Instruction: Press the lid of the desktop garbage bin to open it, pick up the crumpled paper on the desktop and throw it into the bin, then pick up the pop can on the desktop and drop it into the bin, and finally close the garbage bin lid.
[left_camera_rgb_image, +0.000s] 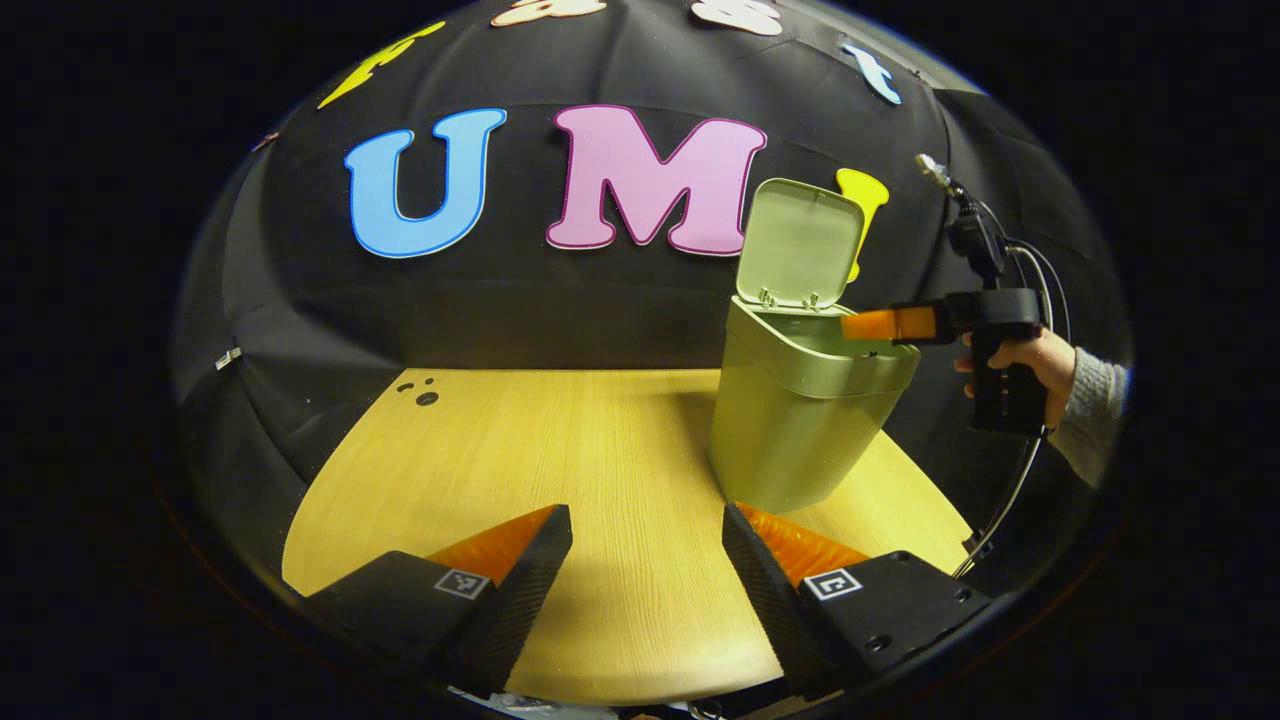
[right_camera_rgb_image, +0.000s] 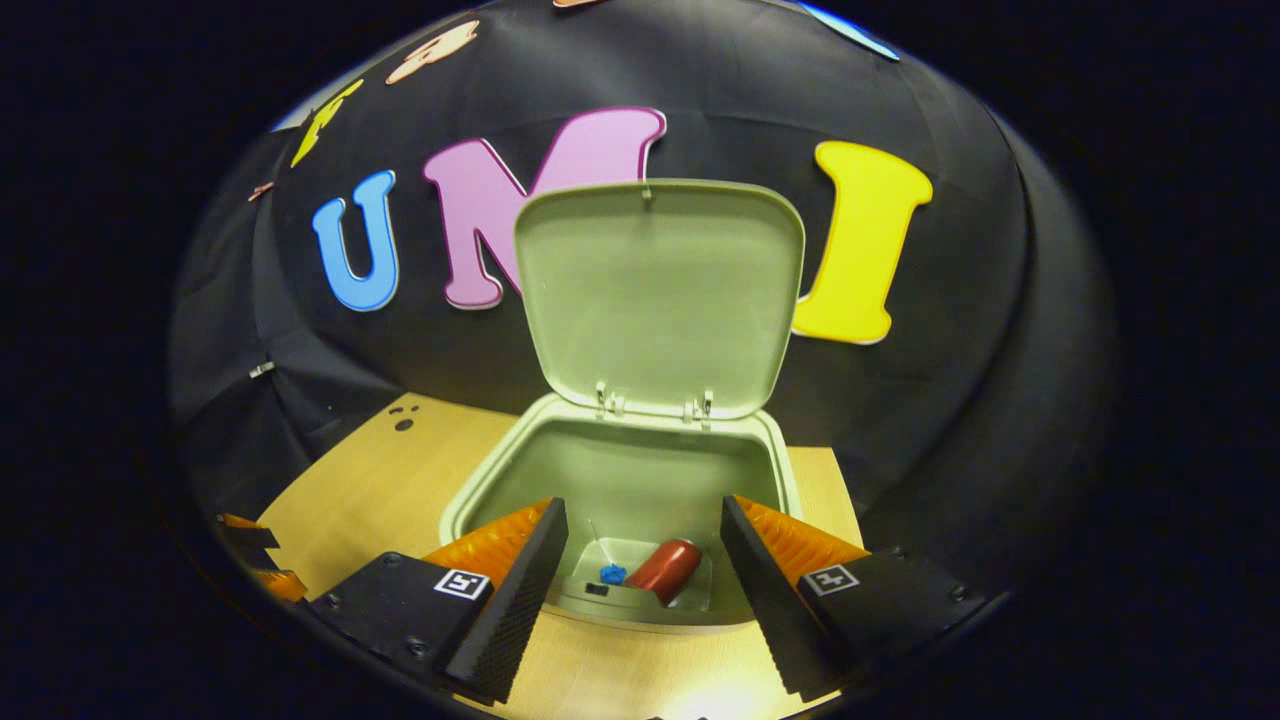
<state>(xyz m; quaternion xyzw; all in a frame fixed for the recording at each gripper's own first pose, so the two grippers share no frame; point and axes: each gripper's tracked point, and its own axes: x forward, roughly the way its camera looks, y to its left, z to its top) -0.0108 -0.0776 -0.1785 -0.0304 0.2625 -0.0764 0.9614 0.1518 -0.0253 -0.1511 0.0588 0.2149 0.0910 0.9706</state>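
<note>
A pale green plastic desktop garbage bin (left_camera_rgb_image: 800, 420) stands on the light wood-grain tabletop (left_camera_rgb_image: 560, 440) with its hinged lid (left_camera_rgb_image: 800, 243) tipped upright against the booth's back wall, leaving the mouth free for drops from above. In the left gripper view the right claw (left_camera_rgb_image: 868, 325), held in a person's hand (left_camera_rgb_image: 1030, 365) with a grey knit sleeve (left_camera_rgb_image: 1095, 410), reaches level over the bin's rim, placed so that anything let go falls straight inside.

Seen from the right gripper view, that right claw (right_camera_rgb_image: 640, 570) is spread wide and holds nothing, poised above the opening. On the bin's floor lies a red cylindrical pop can (right_camera_rgb_image: 665, 568), tipped on its side, its long axis running from lower left to upper right, one rounded end aimed toward the hinge side. A small blue scrap (right_camera_rgb_image: 612, 574) sits just beside it.

The left claw (left_camera_rgb_image: 645, 560) is also spread wide and empty, low over bare tabletop near the bin's base. Judging by this, only closing the lid remains.
</note>
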